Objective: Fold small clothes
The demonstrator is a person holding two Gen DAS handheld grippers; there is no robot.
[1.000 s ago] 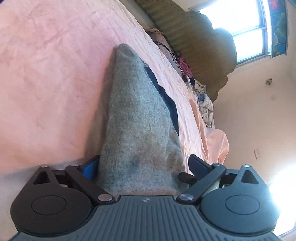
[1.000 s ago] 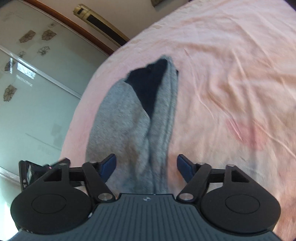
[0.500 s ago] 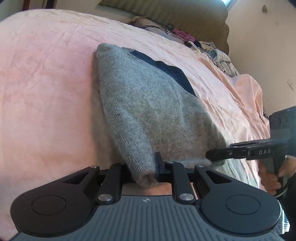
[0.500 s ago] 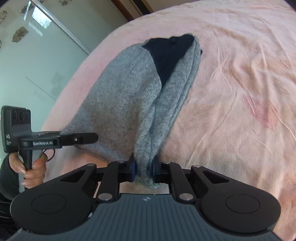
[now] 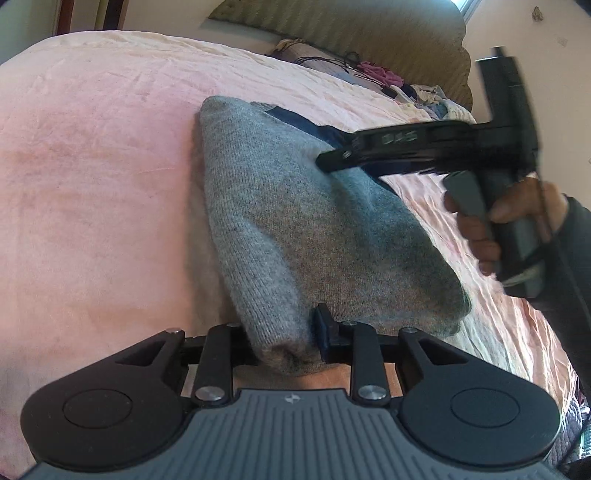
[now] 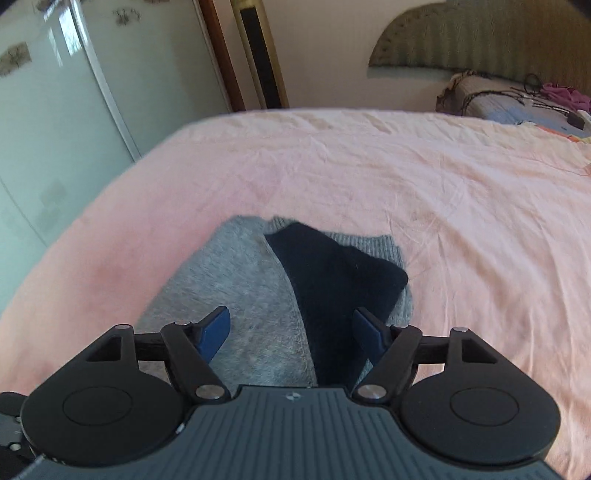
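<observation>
Wrinkled pink bedsheet (image 6: 461,192) covers the bed; behind it we see a frosted-glass wardrobe door (image 6: 55,122) and a ribbed olive headboard (image 5: 332,29). Our left gripper (image 5: 284,332), angled downward, pinches the near corner of the grey knitted garment with a navy panel (image 5: 280,206), its jaws easing apart though the cloth appears still caught. Our right gripper (image 6: 291,328), gripped by a hand (image 5: 502,218), hangs over the garment with jaws widening and touching nothing. We see the garment lying folded on the sheet.
</observation>
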